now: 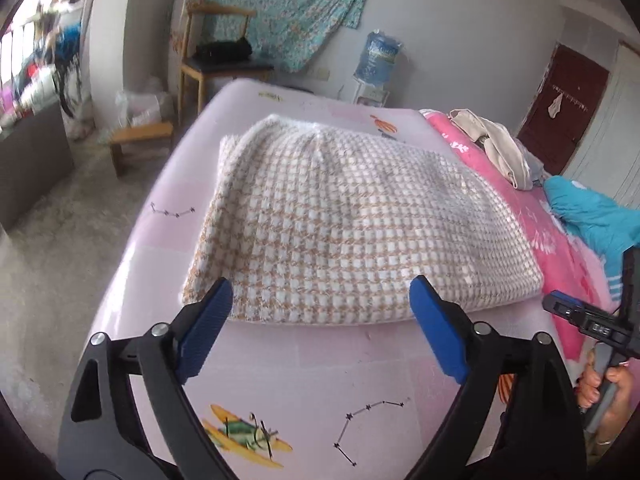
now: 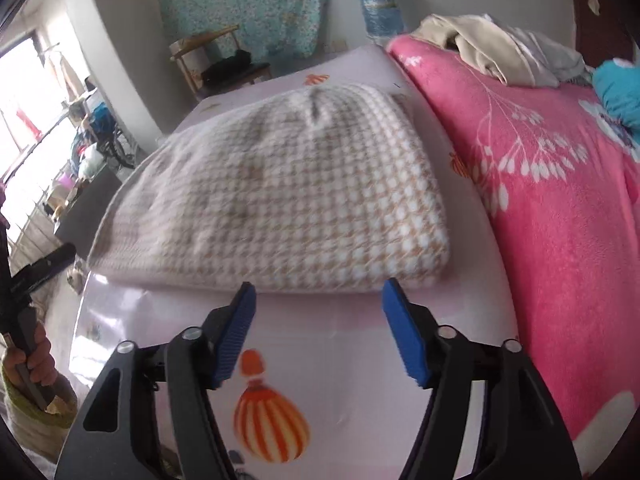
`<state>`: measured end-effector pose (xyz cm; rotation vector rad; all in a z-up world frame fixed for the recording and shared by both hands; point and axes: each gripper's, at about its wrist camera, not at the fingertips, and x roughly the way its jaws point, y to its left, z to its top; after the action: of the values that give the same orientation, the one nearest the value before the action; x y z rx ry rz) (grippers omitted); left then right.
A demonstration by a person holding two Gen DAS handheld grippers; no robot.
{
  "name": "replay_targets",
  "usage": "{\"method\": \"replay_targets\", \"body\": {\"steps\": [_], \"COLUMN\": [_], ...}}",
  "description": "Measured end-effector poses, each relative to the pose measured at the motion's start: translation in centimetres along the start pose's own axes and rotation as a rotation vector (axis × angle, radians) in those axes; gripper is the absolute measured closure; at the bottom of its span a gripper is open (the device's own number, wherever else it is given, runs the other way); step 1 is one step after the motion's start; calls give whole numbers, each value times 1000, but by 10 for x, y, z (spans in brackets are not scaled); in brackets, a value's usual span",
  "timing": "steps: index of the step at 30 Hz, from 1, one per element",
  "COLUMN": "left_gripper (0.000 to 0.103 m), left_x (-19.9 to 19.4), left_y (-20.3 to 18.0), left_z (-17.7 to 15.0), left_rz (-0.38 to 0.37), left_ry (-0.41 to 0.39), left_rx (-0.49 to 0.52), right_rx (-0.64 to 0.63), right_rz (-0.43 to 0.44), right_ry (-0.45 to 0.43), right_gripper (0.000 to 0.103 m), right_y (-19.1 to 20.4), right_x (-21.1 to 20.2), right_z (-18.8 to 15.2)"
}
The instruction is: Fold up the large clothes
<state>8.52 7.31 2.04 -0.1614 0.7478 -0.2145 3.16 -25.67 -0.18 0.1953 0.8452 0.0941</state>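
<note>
A folded white and tan houndstooth garment (image 1: 340, 224) lies flat on the pale pink bed sheet (image 1: 280, 364). My left gripper (image 1: 322, 294) hovers open at the garment's near edge, its blue pads apart and nothing between them. In the right wrist view the same garment (image 2: 288, 200) fills the middle of the sheet (image 2: 328, 356). My right gripper (image 2: 318, 294) is open just short of the garment's near fold, holding nothing. The right gripper's body and the hand on it show at the left wrist view's right edge (image 1: 588, 320).
A pink flowered blanket (image 2: 560, 208) covers the bed to the right, with crumpled beige clothes (image 2: 492, 48) and a blue garment (image 2: 620, 88) on it. A wooden chair (image 1: 216, 64) and low stool (image 1: 140, 140) stand beyond the bed's left side. A water bottle (image 1: 378, 60) stands at the wall.
</note>
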Motion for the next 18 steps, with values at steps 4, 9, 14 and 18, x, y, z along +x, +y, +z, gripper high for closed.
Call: {"method": "replay_targets", "body": {"steps": [4,9,14,18], "left_gripper": [8,8,8,8], "left_x": [-20,-32,-36,-34], "left_y": [-30,-57,-68,-73], "left_z": [-2,-2,-3,-3], "left_rz": [66,183,245,277], "left_ry": [-35,-66,-76,-51], "left_rx": [33,93,115,110], "right_rx": [-76,-187,-244,-211], "right_rz": [-25,-108,-172,-187], "right_ry": [-34,-87,-155,-172], "right_gripper": [17,7,6,6], "right_y": [29,66,83,81], "right_x": [-19,-35,-47,-51], "right_z": [-7,-11,-11,-8]}}
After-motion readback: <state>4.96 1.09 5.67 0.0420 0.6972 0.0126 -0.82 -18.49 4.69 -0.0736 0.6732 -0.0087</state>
